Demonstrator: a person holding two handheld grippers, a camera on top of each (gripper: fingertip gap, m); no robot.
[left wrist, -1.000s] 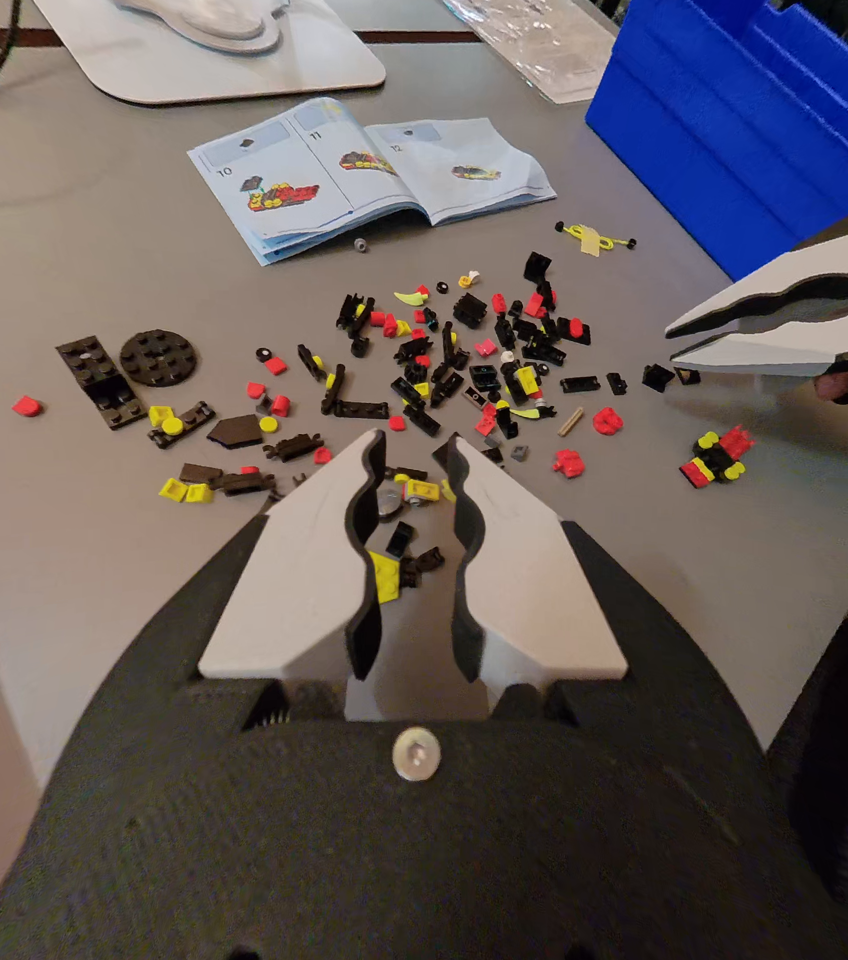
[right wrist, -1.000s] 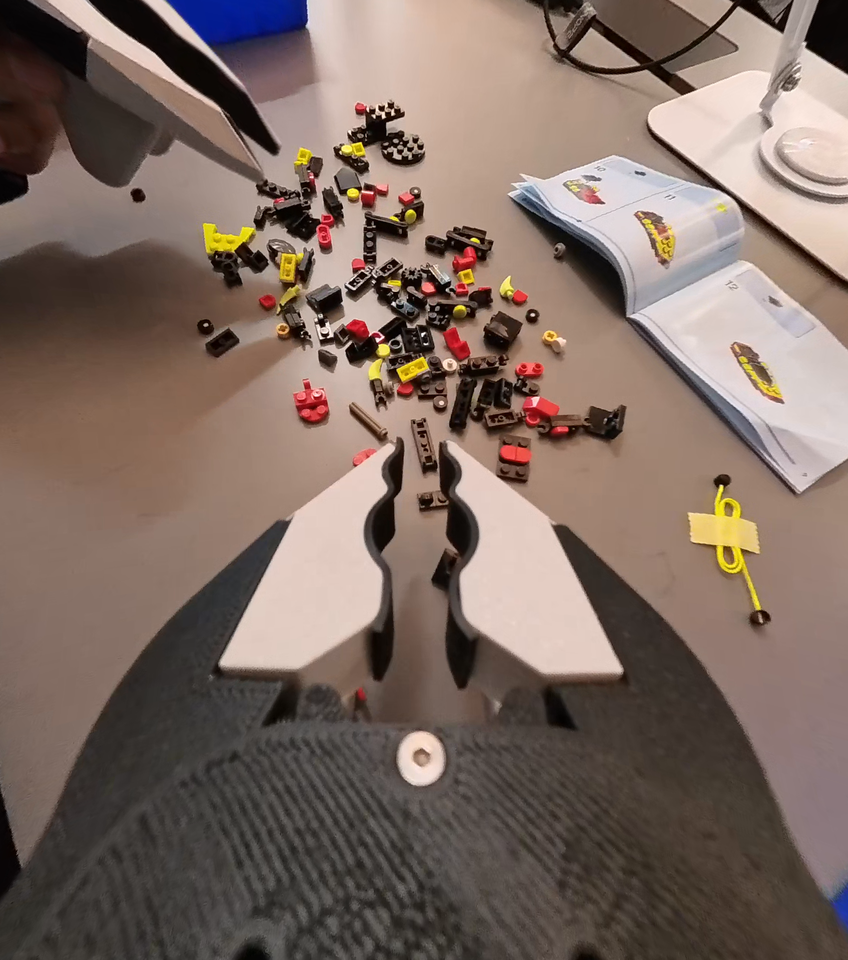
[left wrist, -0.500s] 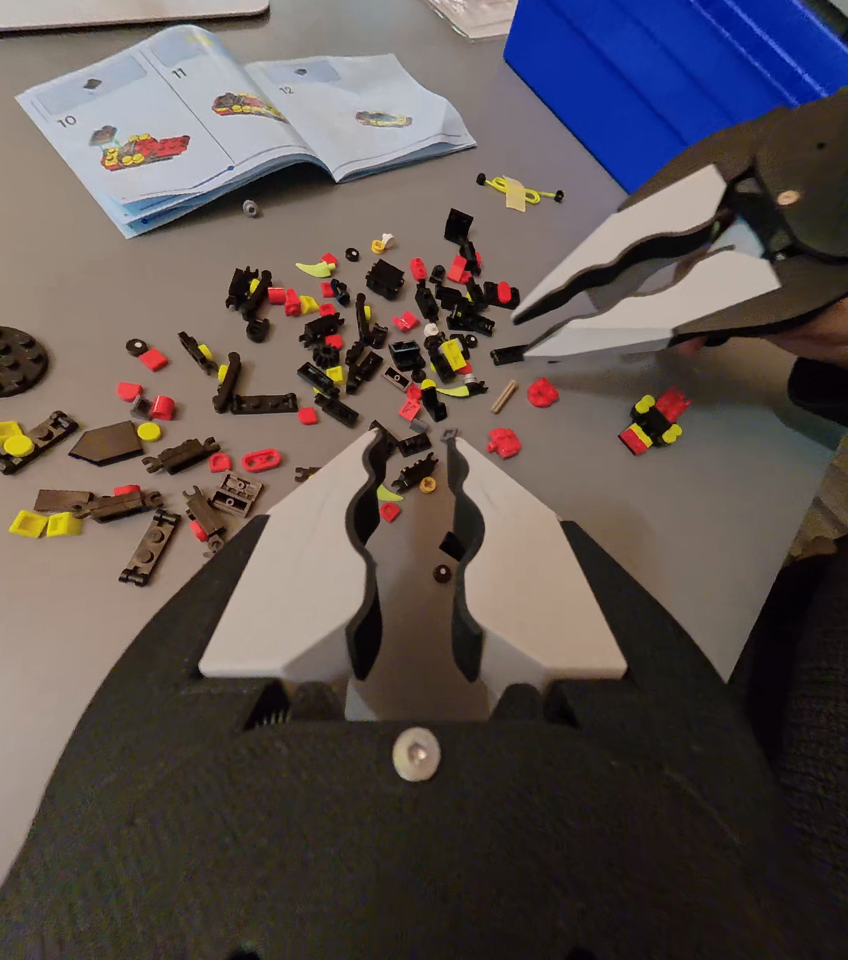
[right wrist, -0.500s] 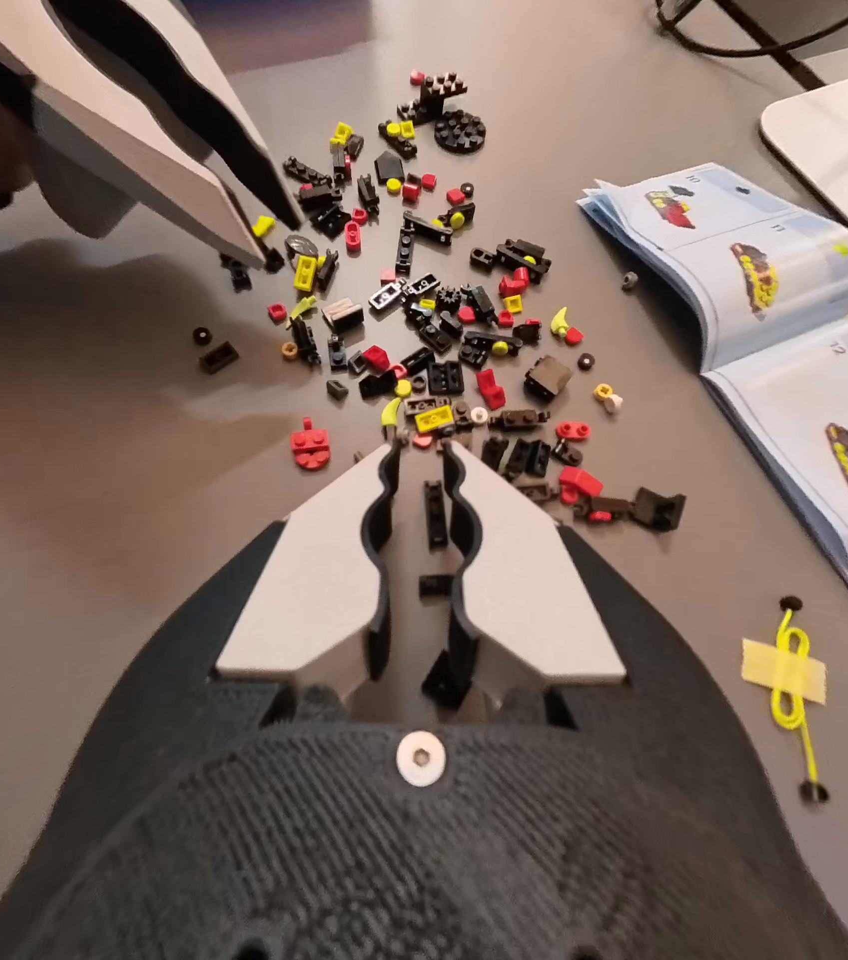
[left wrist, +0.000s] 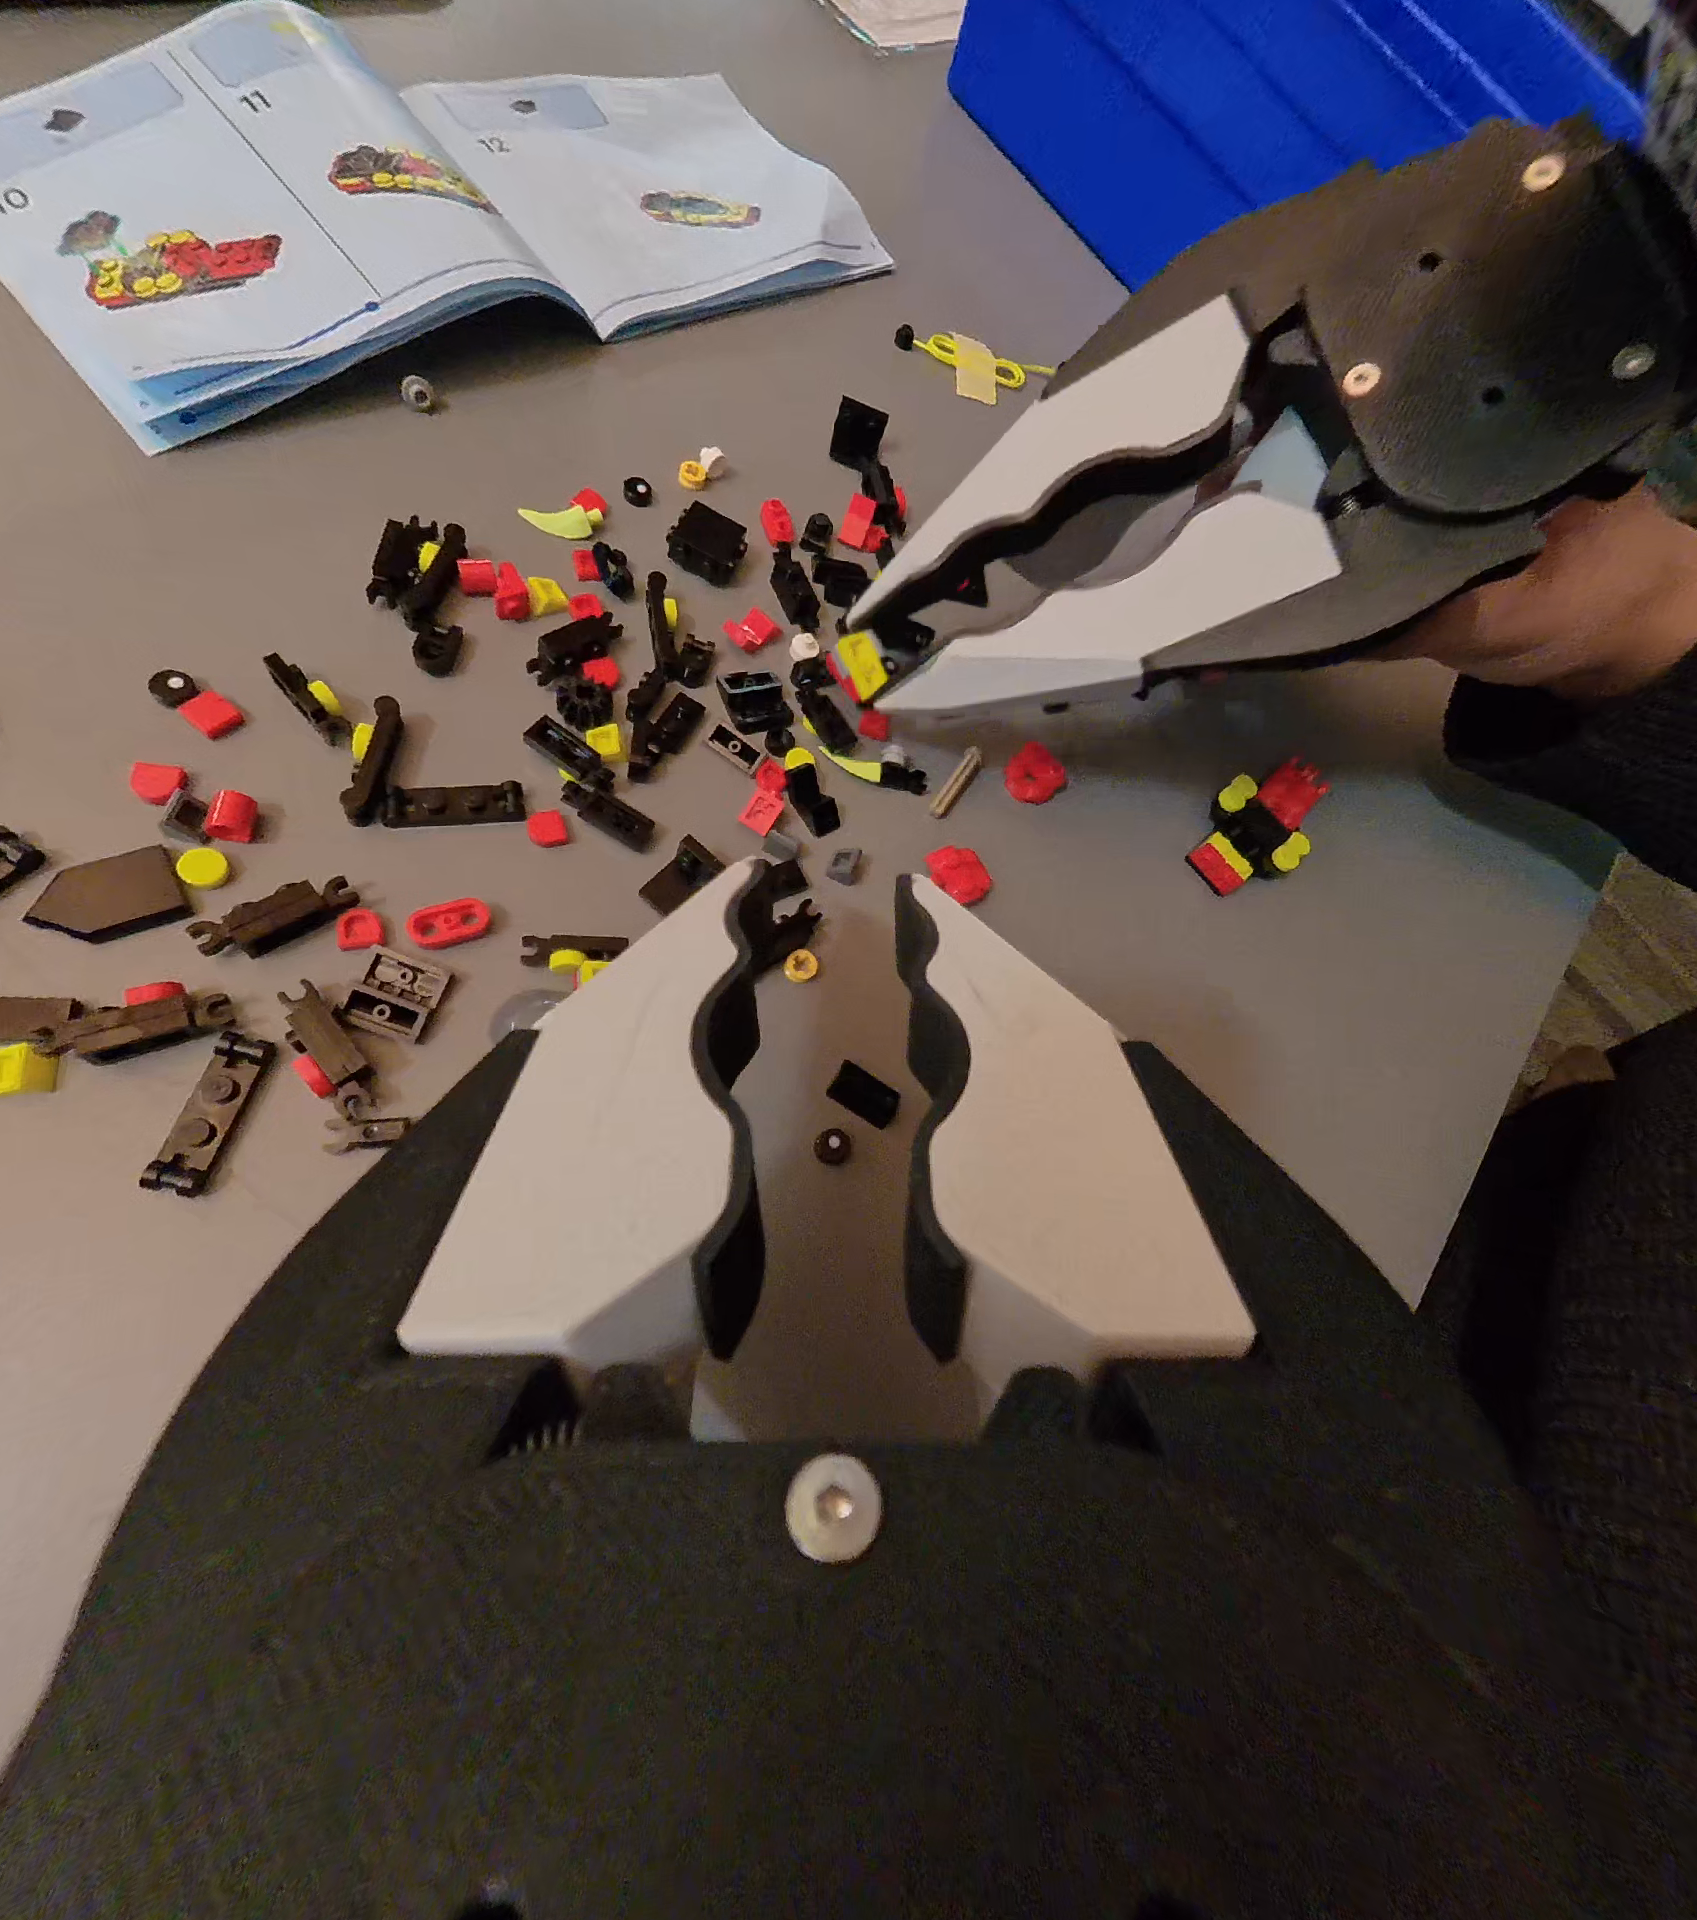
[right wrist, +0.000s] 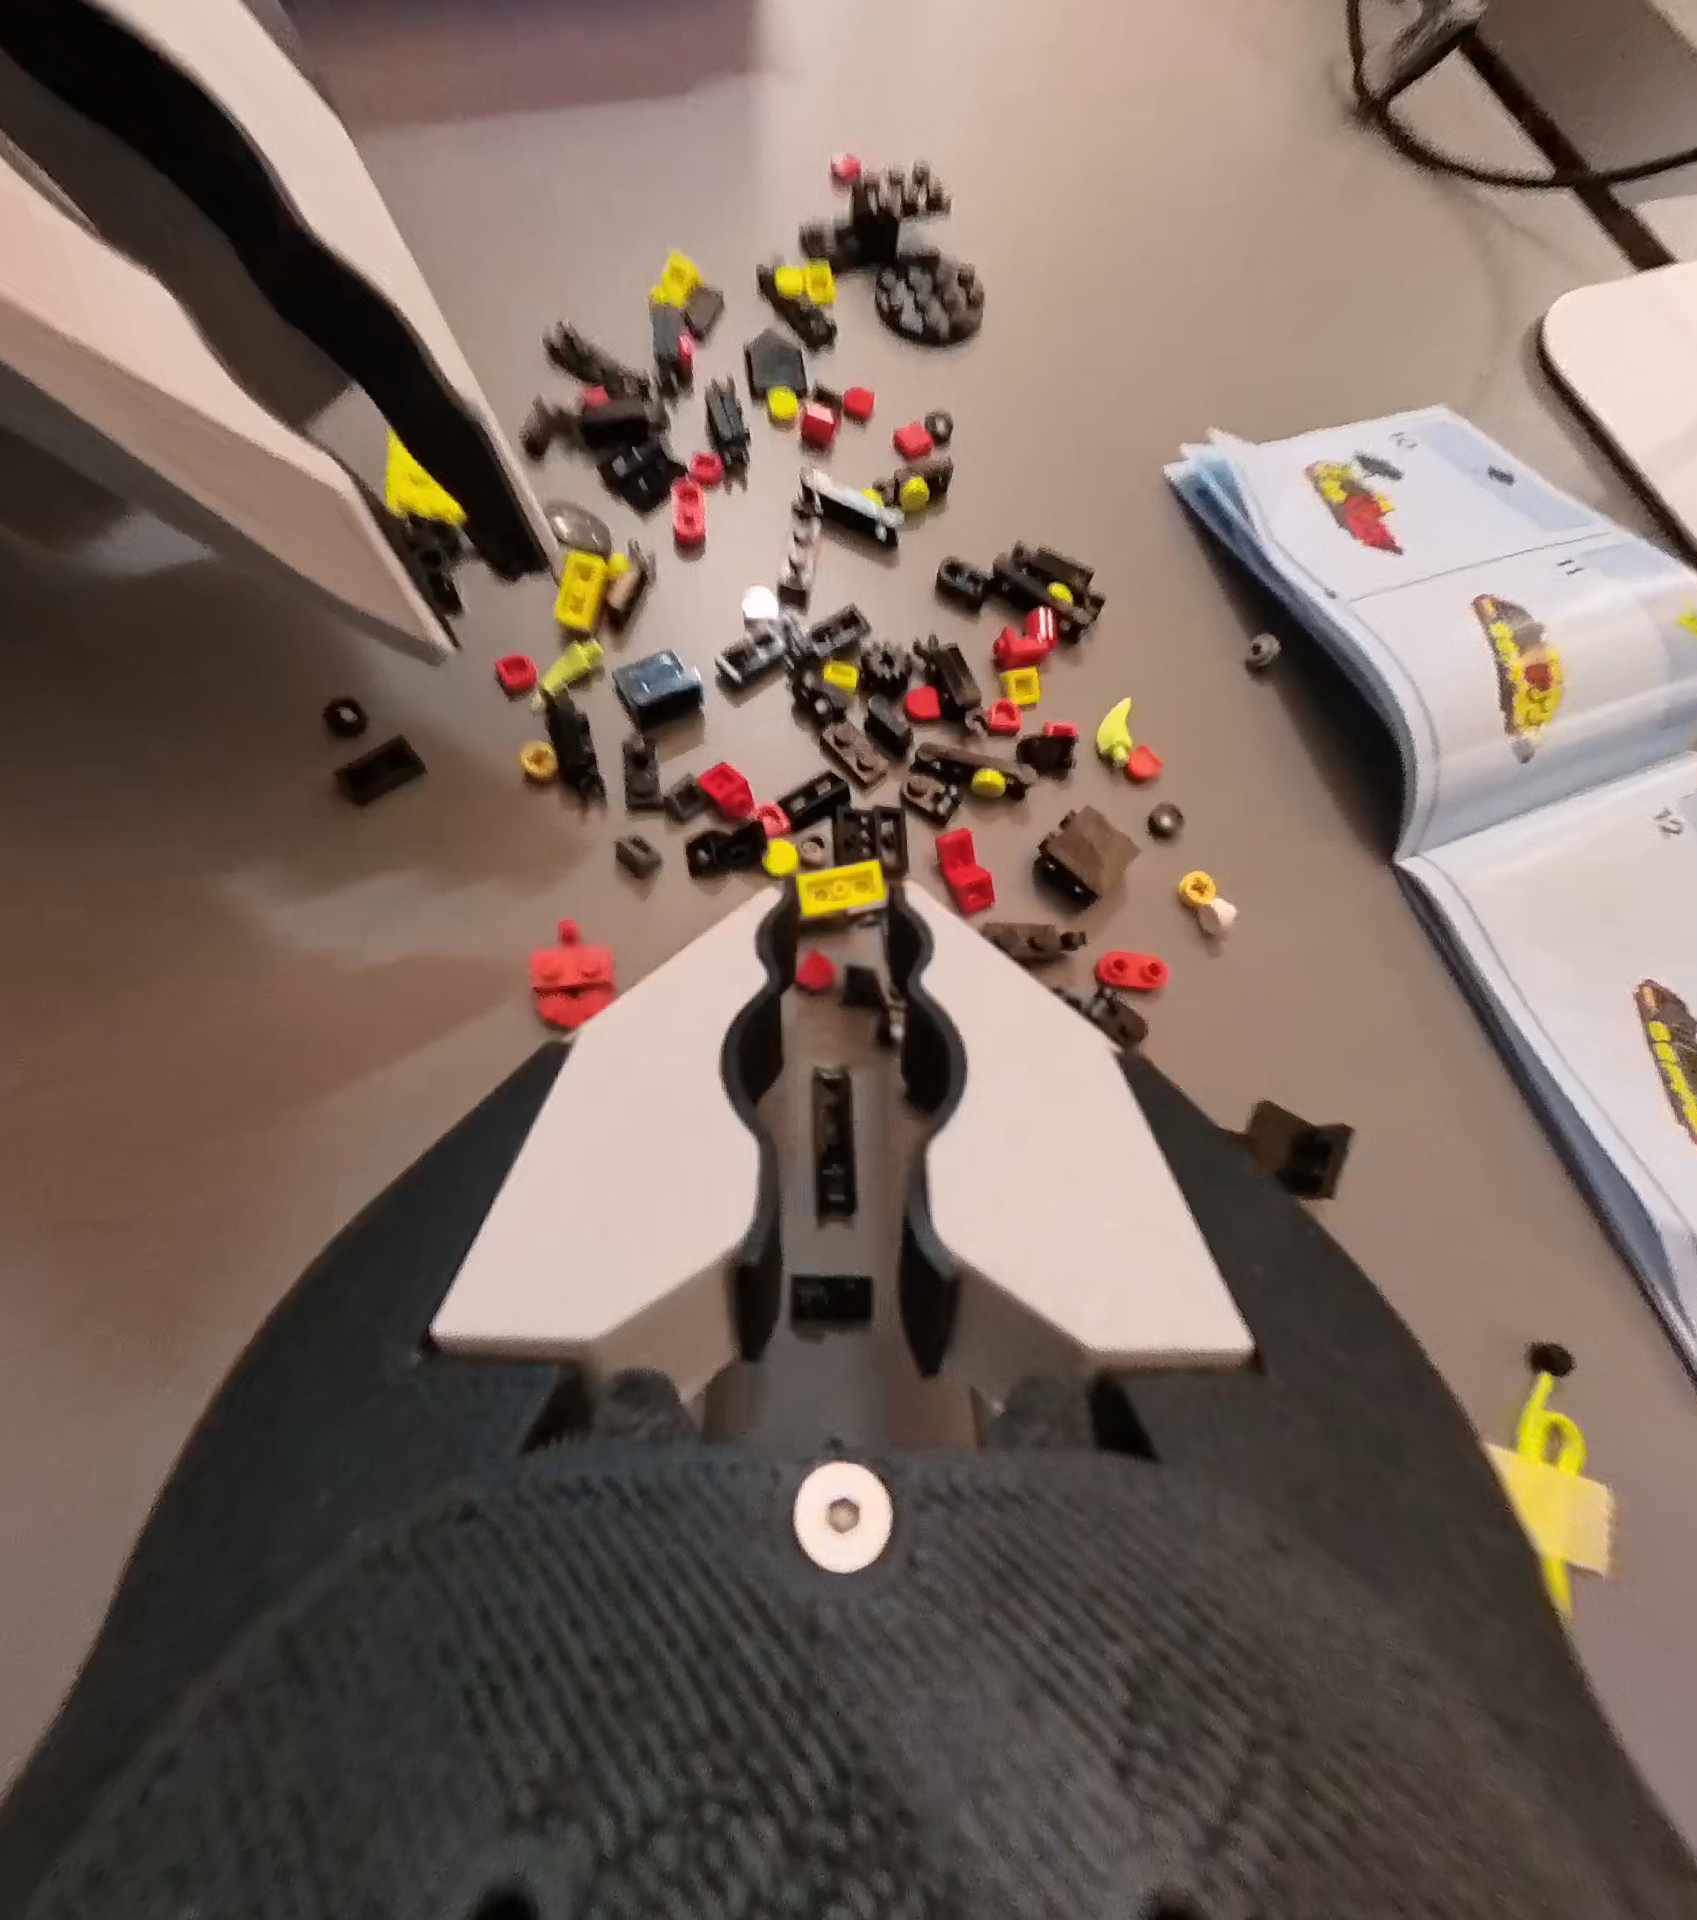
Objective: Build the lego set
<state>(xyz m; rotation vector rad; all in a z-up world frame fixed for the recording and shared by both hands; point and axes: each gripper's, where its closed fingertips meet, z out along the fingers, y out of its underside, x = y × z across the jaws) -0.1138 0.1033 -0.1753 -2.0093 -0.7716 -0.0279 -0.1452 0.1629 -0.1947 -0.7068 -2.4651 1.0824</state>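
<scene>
Loose black, red and yellow lego pieces (left wrist: 615, 707) lie scattered on the grey table (left wrist: 1239, 1039). My right gripper (right wrist: 842, 902) is low over the pile, jaws narrowly apart, with a yellow 1x2 brick (right wrist: 842, 891) between its tips. The left wrist view shows the same gripper (left wrist: 865, 667) and brick (left wrist: 859, 665). My left gripper (left wrist: 828, 883) is open and empty over the near edge of the pile; it also shows at top left of the right wrist view (right wrist: 480, 592). A small red, yellow and black assembly (left wrist: 1254, 831) sits apart to the right.
An open instruction booklet (left wrist: 387, 208) lies behind the pile, with a blue bin (left wrist: 1239, 125) at the back right. A round black plate (right wrist: 927, 301) and a taped yellow string (left wrist: 974, 358) lie at the pile's fringes. The table edge (left wrist: 1550, 935) is close on the right. A white lamp base (right wrist: 1696, 395) stands beyond the booklet. The left gripper's tips are roughly 8 cm from the right gripper's. The round black plate (right wrist: 927, 301) is about 15 cm from my left fingertips.
Both grippers have moved in toward the pile. My right gripper came forward until its tips reached the yellow brick. Neither jaw gap has visibly changed.
</scene>
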